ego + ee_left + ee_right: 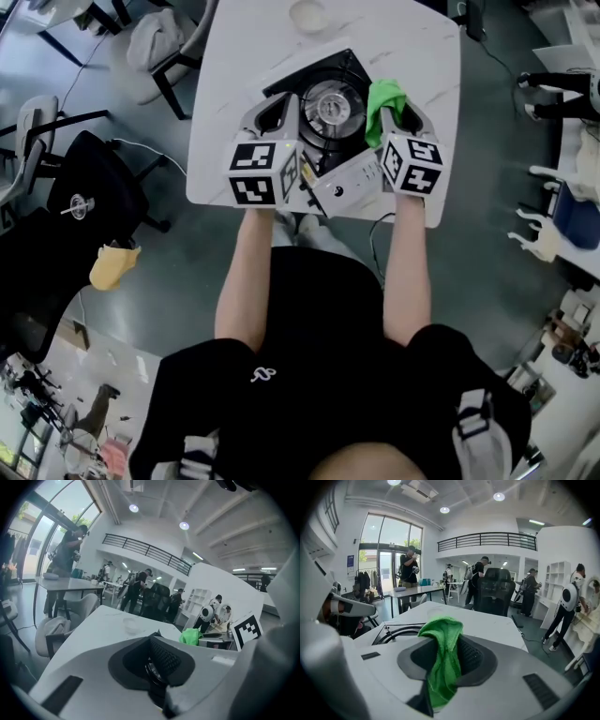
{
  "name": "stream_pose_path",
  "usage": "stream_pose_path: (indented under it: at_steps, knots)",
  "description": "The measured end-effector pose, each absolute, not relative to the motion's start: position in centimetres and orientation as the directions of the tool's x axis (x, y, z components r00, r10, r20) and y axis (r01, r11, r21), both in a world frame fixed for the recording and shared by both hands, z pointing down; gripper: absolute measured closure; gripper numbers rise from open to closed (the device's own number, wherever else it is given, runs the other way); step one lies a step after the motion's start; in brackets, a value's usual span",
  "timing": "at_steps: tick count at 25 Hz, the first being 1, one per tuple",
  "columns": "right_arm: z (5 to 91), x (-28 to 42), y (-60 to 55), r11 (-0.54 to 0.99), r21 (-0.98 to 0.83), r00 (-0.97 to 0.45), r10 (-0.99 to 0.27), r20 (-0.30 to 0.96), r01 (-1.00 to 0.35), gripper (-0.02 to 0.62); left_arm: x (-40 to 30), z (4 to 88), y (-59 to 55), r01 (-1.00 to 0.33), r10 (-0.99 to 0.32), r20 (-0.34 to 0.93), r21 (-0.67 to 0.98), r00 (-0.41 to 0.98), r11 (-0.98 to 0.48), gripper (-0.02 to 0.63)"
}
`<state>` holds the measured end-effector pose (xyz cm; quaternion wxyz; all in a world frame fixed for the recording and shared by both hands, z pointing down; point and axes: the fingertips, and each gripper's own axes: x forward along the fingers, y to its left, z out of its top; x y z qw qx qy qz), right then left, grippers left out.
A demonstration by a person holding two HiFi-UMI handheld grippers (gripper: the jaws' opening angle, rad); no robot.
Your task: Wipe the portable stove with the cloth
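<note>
White table (239, 66); stove (330, 101) partly hidden behind grippers. Right gripper (403, 118) fingers clench cloth (440, 667); left gripper (158, 670) fingers closed, empty.

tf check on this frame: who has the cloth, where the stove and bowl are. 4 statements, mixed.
1. The green cloth is clamped in the right tool. True.
2. The left tool grips the cloth too. False: no cloth is between its jaws.
3. The portable stove sits on the white table. True.
4. The small bowl rests on the stove's burner. False: it stands on the table beyond the stove, apart from it.
</note>
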<state>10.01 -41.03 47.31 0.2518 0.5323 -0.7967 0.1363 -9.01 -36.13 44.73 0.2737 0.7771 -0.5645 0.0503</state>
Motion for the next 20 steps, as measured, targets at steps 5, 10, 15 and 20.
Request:
stream_pose_path:
  at_steps: [5, 10, 15, 20]
  knots:
    - [47.3, 8.9, -43.2, 0.383, 0.037, -0.301, -0.778, 0.551, -0.923, 0.499, -11.1, 44.1, -38.2, -0.895, -0.855, 0.364, 0.389, 0.369, -0.220, 0.607]
    - [48.2, 7.7, -44.7, 0.360, 0.027, -0.281, -0.770, 0.573, -0.933, 0.499, -14.1, 44.3, -39.7, -0.892, -0.863, 0.365, 0.410, 0.350, -0.188, 0.606]
    - [48.8, 6.1, -47.1, 0.371, 0.033, -0.282, -0.757, 0.589, -0.928, 0.499, -15.0, 45.6, -40.8, -0.886, -0.846, 0.387, 0.423, 0.367, -0.191, 0.606]
    - [47.6, 3.8, -49.5, 0.398, 0.047, -0.301, -0.762, 0.573, -0.916, 0.499, -15.9, 46.6, -41.5, -0.883, -0.834, 0.407, 0.431, 0.374, -0.185, 0.607]
